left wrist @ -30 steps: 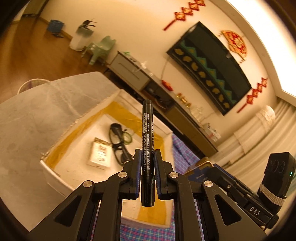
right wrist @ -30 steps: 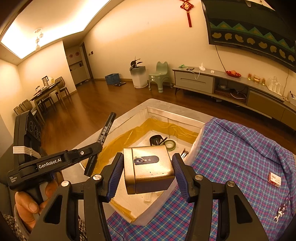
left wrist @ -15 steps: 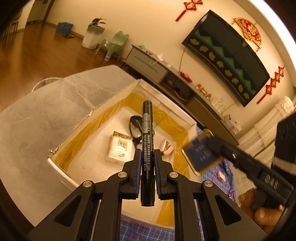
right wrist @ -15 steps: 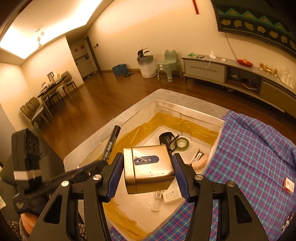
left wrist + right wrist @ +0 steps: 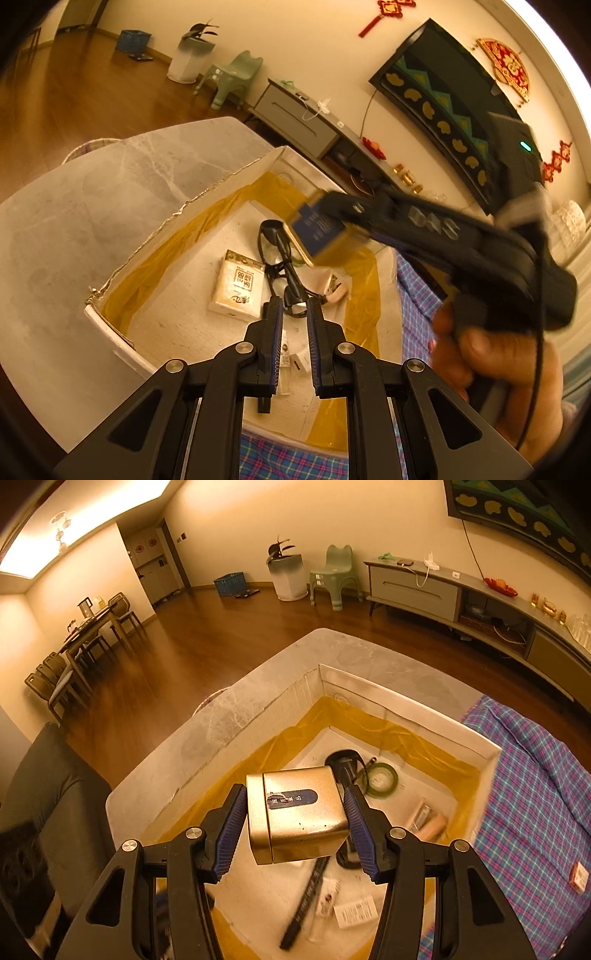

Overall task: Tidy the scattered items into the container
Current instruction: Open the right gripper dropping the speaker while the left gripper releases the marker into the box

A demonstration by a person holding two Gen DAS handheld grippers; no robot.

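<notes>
My right gripper [image 5: 295, 816] is shut on a gold tin box [image 5: 297, 821] and holds it above the white container [image 5: 406, 701]; the tin box also shows in the left wrist view [image 5: 319, 232]. My left gripper [image 5: 294, 325] is open and empty above the container [image 5: 122, 339]. The black marker [image 5: 304, 904] lies on the container floor, blurred. Inside also lie black glasses [image 5: 284, 266], a white card pack [image 5: 240, 284], a green tape roll [image 5: 380, 779] and small packets [image 5: 354, 910].
The container sits on a grey marble table [image 5: 74, 221]. A plaid cloth [image 5: 535, 794] covers the table to the right, with a small red box [image 5: 578, 875] on it. A dark sofa [image 5: 40, 794] stands at the left.
My left gripper has opened and let go of the black marker, which now lies in the container. My right gripper with the tin box has moved further over the container.
</notes>
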